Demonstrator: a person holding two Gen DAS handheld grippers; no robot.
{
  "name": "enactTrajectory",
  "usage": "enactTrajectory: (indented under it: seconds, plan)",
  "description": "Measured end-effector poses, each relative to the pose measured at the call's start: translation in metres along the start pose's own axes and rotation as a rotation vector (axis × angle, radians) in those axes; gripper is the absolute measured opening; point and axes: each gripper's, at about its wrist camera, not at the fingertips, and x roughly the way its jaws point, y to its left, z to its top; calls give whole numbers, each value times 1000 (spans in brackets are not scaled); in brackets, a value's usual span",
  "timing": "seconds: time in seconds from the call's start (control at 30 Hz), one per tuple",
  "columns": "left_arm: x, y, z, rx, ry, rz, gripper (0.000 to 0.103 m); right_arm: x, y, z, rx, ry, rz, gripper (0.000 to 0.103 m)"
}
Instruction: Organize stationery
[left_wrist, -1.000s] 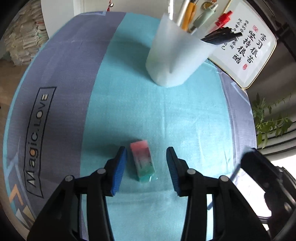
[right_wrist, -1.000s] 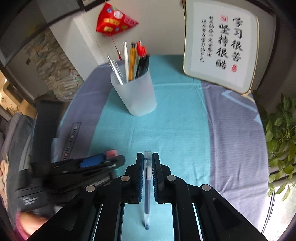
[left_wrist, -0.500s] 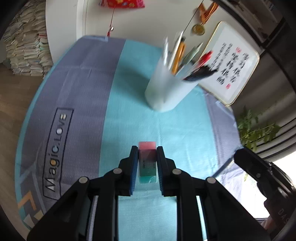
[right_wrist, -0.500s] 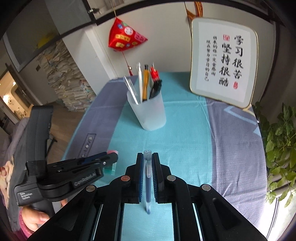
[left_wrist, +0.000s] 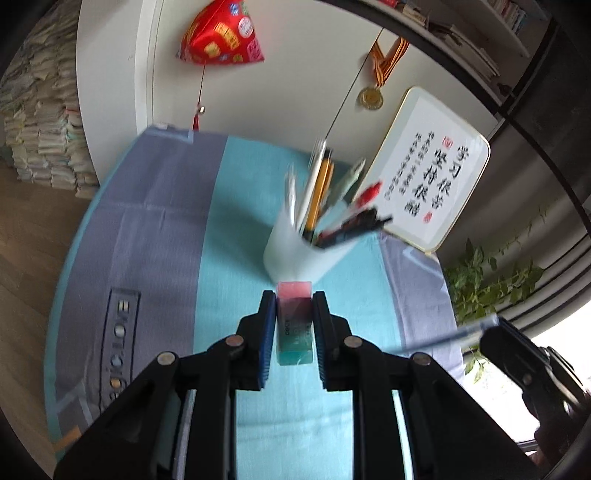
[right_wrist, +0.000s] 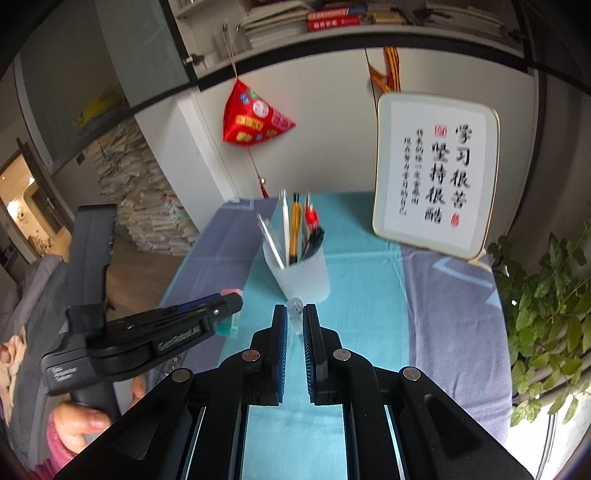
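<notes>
My left gripper (left_wrist: 294, 301) is shut on a pink-to-teal eraser (left_wrist: 294, 325) and holds it above the cloth, in front of the white pen cup (left_wrist: 299, 254). The left gripper also shows at the left in the right wrist view (right_wrist: 232, 304), with the eraser (right_wrist: 228, 325) in it. My right gripper (right_wrist: 294, 312) is shut on a clear pen (right_wrist: 295, 314), tip end toward the pen cup (right_wrist: 301, 273). The pen (left_wrist: 454, 336) also shows at the right in the left wrist view. The cup holds several pens and pencils.
A round table under a teal and lavender cloth (right_wrist: 362, 280). A framed calligraphy board (right_wrist: 436, 177) leans at the back right. A red ornament (right_wrist: 255, 118) hangs on the wall. A green plant (right_wrist: 546, 306) is at the right. Book stacks (left_wrist: 40, 140) stand on the floor at the left.
My left gripper closed on the eraser and lifted it off the cloth. My right gripper rose with the pen. Both views tilted up toward the wall.
</notes>
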Motion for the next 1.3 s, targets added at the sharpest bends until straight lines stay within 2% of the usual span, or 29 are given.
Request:
enactTrajectory:
  seconds: [0.37, 0.5, 0.57, 0.6, 0.63, 0.7, 0.77, 0.87, 1.1, 1.17, 1.2, 1.3]
  plan:
    - [11, -14, 36, 34, -43, 7, 18, -5, -4, 9, -10, -12, -17, 9]
    - [9, -15, 41, 32, -53, 1, 18, 22, -17, 9, 20, 89, 8, 10]
    - [7, -15, 40, 33, -55, -6, 18, 52, -25, 7, 21, 191, -9, 24]
    - [6, -15, 41, 34, -56, -7, 18, 73, -30, 4, 21, 254, -35, 37]
    - [6, -15, 41, 37, -56, -8, 18, 87, -33, 1, 21, 287, -58, 40]
    - [5, -15, 43, 38, -62, -7, 18, 112, -37, -3, 17, 334, -89, 40]
    - [5, -15, 46, 40, -70, -2, 18, 133, -39, -5, 35, 367, -75, 40]
    - [6, -20, 53, 54, -84, -7, 18, 153, -41, -6, 55, 390, -53, 40]
    - [13, -30, 61, 84, -97, -29, 18, 186, -39, -8, 63, 419, -112, 39]
    - [15, -31, 62, 90, -98, -32, 18, 186, -38, -8, 51, 395, -135, 30]
    - [16, -31, 63, 90, -97, -36, 18, 186, -38, -8, 37, 383, -154, 12]
    - [21, -30, 64, 83, -85, -47, 18, 184, -39, -10, 18, 375, -154, 12]
